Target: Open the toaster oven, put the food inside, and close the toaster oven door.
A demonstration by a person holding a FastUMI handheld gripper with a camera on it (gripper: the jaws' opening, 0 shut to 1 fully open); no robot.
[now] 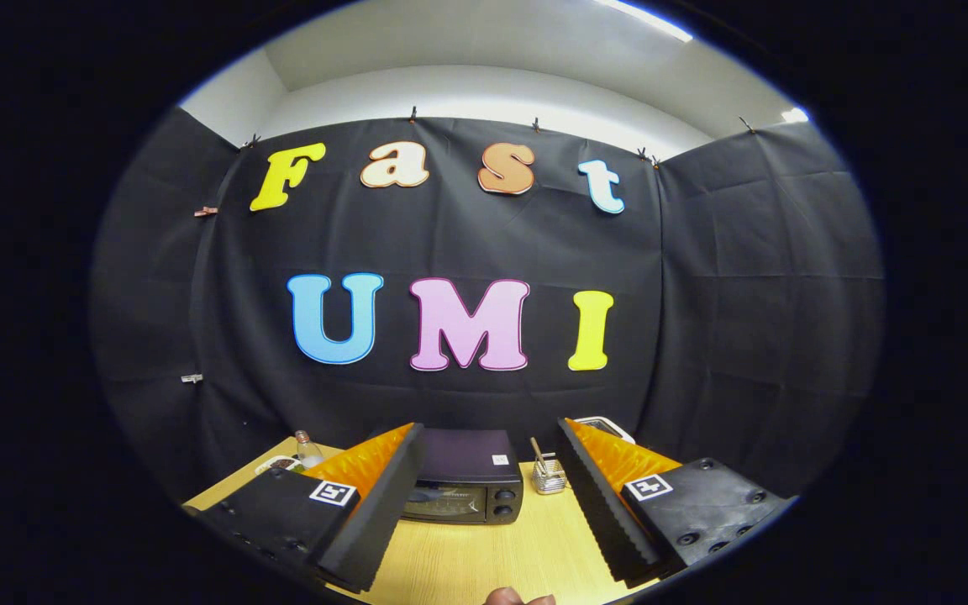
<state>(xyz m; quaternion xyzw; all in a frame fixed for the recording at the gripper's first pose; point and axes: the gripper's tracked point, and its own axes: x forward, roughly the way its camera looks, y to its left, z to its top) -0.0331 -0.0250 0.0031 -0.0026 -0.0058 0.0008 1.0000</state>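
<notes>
Bare table [484, 555] lies between the parted gripper [484, 538] fingers up to the shut toaster oven [463, 483].

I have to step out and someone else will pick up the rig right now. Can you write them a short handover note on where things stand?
Tongs: open, holding nothing, fingers spread wide above the wooden table.
Toaster oven: on the table, ahead of the fingers and seen between them, door shut.
Beside the oven: a small wire holder with a stick in it, toward the right finger; a small bottle beyond the left finger.
Food: I cannot pick it out from here.
Done: nothing yet, judging by the shut door and empty tongs.
Left: open the door, put the food in, close the door.
</notes>
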